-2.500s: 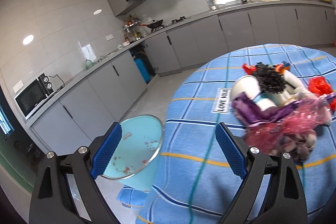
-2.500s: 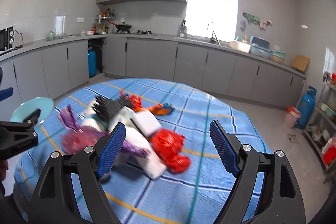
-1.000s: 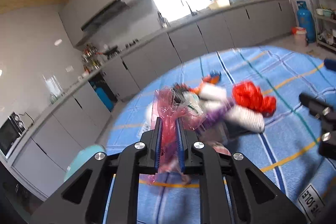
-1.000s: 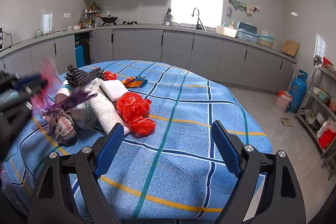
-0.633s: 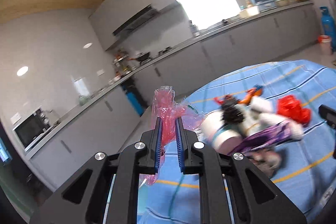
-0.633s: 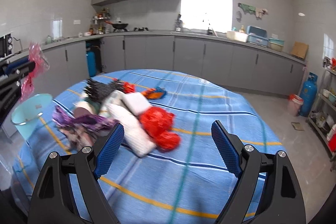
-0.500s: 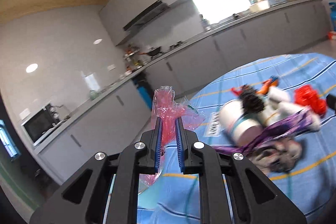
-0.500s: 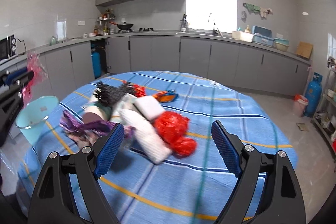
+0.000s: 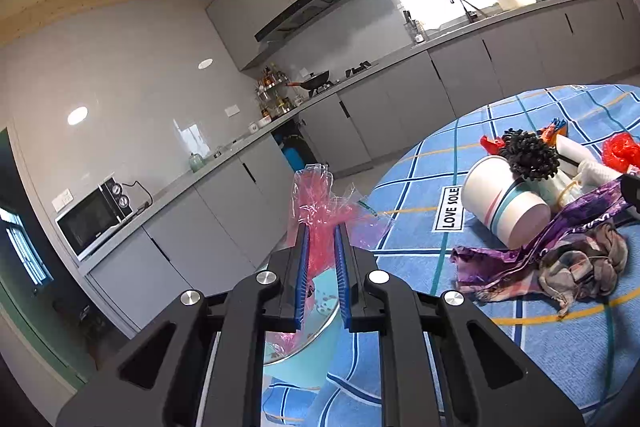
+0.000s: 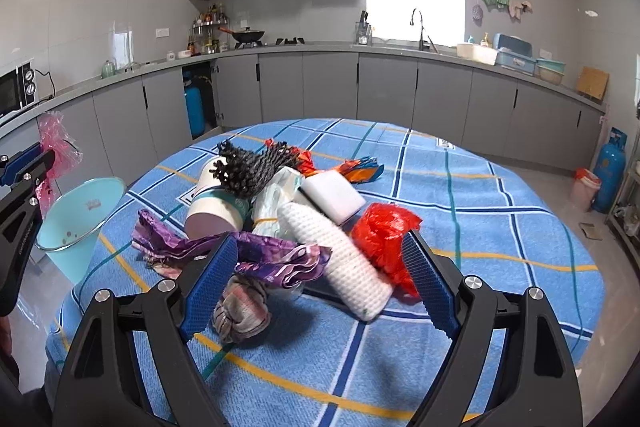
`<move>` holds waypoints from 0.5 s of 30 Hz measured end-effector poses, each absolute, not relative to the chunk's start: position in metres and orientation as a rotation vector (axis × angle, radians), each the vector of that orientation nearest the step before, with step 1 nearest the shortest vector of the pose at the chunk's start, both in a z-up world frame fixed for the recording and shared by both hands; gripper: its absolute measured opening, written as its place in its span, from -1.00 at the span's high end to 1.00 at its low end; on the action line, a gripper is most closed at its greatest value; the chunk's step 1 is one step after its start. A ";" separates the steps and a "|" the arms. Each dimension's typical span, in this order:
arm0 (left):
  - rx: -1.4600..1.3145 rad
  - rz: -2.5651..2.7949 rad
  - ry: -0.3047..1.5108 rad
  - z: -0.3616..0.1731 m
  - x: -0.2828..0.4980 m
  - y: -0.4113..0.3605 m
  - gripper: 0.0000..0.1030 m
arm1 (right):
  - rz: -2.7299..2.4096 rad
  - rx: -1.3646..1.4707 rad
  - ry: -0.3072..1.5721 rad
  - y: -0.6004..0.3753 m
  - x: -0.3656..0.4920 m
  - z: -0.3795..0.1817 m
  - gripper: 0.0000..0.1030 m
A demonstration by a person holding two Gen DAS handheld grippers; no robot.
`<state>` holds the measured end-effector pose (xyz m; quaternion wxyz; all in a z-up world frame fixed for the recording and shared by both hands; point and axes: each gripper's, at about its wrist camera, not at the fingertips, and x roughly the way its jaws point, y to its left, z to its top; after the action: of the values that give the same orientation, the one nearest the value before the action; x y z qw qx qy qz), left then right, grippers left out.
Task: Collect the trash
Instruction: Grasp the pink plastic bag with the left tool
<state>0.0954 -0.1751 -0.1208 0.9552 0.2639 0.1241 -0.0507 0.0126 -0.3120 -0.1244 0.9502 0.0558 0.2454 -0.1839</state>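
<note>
My left gripper (image 9: 320,231) is clamped on a crumpled pink plastic wrapper (image 9: 320,211); the film sticks out above and beyond my blue pads (image 9: 301,267). Seen from the right wrist, that gripper is held off the table's left edge, above the light-blue waste bin (image 10: 80,215), which stands on the floor just beside the table. The bin's interior shows a few small specks.

My right gripper (image 10: 316,267) has its jaws spread wide with nothing pressed between them. It is over the near side of the trash pile on the round table with the blue plaid cloth (image 10: 500,227).

Pile contents, as observed:
- a paper cup (image 10: 212,211) lying on its side, open end towards me in the right view;
- a black knobbly bundle (image 10: 252,163) resting on the cup;
- a white textured foam sleeve (image 10: 340,259), tilted, lying between my right fingers (image 10: 208,279);
- a red plastic bag (image 10: 384,231) touching the sleeve;
- a purple foil wrapper (image 10: 256,251);
- a knotted plaid rag (image 10: 240,307) nearest me;
- a white sponge block (image 10: 332,195);
- an orange-and-blue wrapper (image 10: 356,165) at the far side.
</note>
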 end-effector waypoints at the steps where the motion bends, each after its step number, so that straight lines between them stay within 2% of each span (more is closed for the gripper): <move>1: 0.533 -0.105 0.253 -0.121 0.096 -0.174 0.74 | -0.372 0.115 0.504 -0.312 0.014 -0.125 -0.57; 2: 0.532 -0.105 0.253 -0.120 0.095 -0.174 0.74 | -0.371 0.116 0.512 -0.311 0.015 -0.127 -0.51; 4: 0.529 -0.108 0.252 -0.119 0.094 -0.173 0.75 | -0.368 0.116 0.532 -0.311 0.019 -0.130 -0.05; 5: 0.527 -0.109 0.252 -0.118 0.094 -0.172 0.75 | -0.362 0.115 0.548 -0.310 0.021 -0.132 0.10; 6: 0.526 -0.109 0.253 -0.117 0.095 -0.171 0.75 | -0.355 0.113 0.557 -0.310 0.022 -0.134 0.45; 7: 0.525 -0.109 0.253 -0.116 0.095 -0.170 0.75 | -0.352 0.107 0.565 -0.308 0.023 -0.135 0.72; 10: 0.523 -0.107 0.248 -0.113 0.095 -0.168 0.75 | -0.343 0.090 0.563 -0.306 0.022 -0.136 0.83; 15: 0.526 -0.095 0.233 -0.109 0.093 -0.167 0.75 | -0.333 0.076 0.529 -0.303 0.016 -0.126 0.88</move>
<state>0.0930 -0.1668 -0.1094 0.9578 0.2594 0.1147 -0.0470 0.0155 -0.3030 -0.1262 0.9509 0.0373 0.2601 -0.1637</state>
